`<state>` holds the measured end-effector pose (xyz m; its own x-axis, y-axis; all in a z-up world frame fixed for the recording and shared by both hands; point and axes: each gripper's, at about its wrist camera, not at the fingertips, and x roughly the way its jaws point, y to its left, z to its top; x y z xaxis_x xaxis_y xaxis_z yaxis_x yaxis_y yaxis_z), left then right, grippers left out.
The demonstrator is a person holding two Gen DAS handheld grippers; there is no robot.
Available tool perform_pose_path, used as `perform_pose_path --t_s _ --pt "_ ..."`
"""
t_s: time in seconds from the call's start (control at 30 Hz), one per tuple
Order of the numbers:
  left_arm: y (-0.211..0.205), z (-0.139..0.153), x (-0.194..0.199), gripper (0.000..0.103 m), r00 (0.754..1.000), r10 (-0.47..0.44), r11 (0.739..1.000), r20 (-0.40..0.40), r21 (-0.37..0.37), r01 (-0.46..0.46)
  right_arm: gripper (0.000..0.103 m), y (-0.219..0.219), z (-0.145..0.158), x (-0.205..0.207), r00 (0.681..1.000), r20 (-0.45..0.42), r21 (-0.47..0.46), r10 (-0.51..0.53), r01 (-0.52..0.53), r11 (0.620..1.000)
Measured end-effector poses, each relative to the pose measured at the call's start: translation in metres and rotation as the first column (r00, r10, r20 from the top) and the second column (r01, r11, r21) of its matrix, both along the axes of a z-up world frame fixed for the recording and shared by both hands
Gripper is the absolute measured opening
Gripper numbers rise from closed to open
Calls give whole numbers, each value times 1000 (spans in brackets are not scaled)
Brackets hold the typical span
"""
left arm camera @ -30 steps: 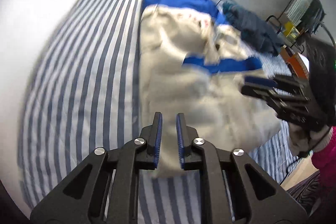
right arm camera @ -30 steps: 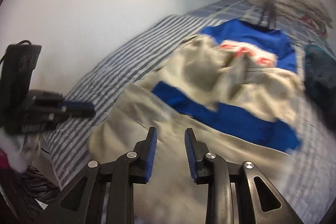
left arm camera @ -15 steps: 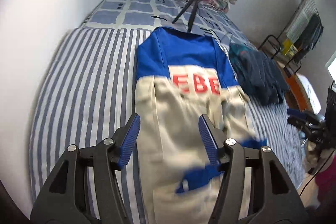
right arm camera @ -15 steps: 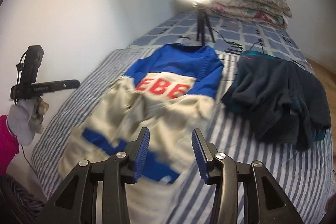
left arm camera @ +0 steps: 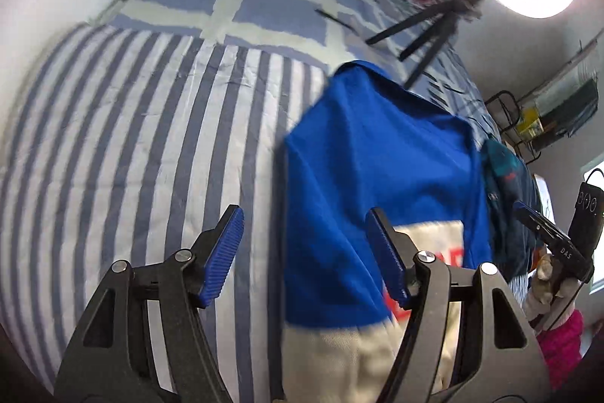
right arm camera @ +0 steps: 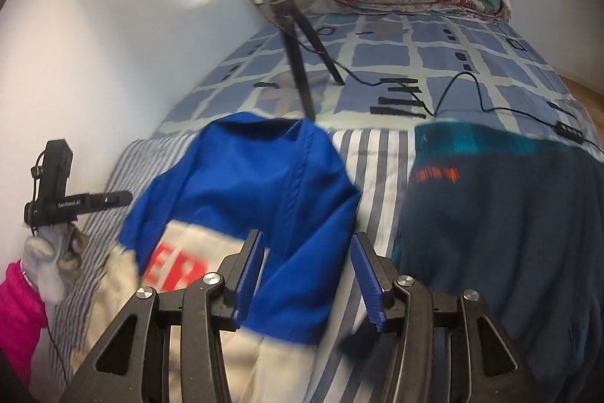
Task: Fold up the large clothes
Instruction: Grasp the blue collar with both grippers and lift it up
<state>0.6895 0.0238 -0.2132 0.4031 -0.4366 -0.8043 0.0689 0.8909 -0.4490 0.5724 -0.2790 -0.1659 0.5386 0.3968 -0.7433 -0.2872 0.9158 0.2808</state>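
Since a second ago, both grippers have been carried up the bed to the blue shoulders of the sweater, which lies flat. On the left, bare striped sheet is free; the left gripper is opening, empty. Rightward, the right gripper is opening over the shoulder edge, crowded by dark clothes.
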Motion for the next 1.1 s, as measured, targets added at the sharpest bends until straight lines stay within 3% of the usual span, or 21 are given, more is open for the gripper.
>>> perform_pose_path --t_s 0.23,0.27,0.37,0.43,0.5,0.53,0.57,0.63,0.67,0.87,1.1 --pt "-16 -21 48 69 999 -40 999 -5 -13 40 54 26 -27 44 1000 -20 -115 7 -10 993" --pt "-20 -20 54 69 999 -48 999 4 -15 48 60 28 -30 49 1000 -25 -116 -1 -2 993" --pt "-34 -18 62 68 996 -92 996 20 -12 92 62 30 -37 60 999 -51 -94 -13 8 996" --pt "-50 -18 62 55 989 -145 989 35 38 144 62 31 -40 63 998 -62 -91 -16 11 996" --pt "-62 -20 63 29 983 -180 980 46 99 175 58 31 -41 65 997 -71 -87 -14 8 996" --pt "-65 -19 61 21 979 -194 976 59 114 187 52 32 -41 64 997 -71 -87 -10 4 996" --pt "-67 -18 61 7 977 -205 974 62 112 197 31 32 -41 64 997 -76 -77 3 -9 997" --pt "-69 -15 57 5 975 -207 973 79 121 197 8 33 -41 64 995 -98 -47 19 -24 999" --pt "-70 -12 54 3 974 -208 972 91 134 195 4 36 -39 62 996 -84 -62 17 -23 998" --pt "-71 12 36 1 967 -192 975 169 142 169 0 38 -23 47 1000 -12 -53 2 -3 999" --pt "-67 54 0 1 952 -186 980 244 120 161 0 31 18 17 998 65 15 -2 1 1000"
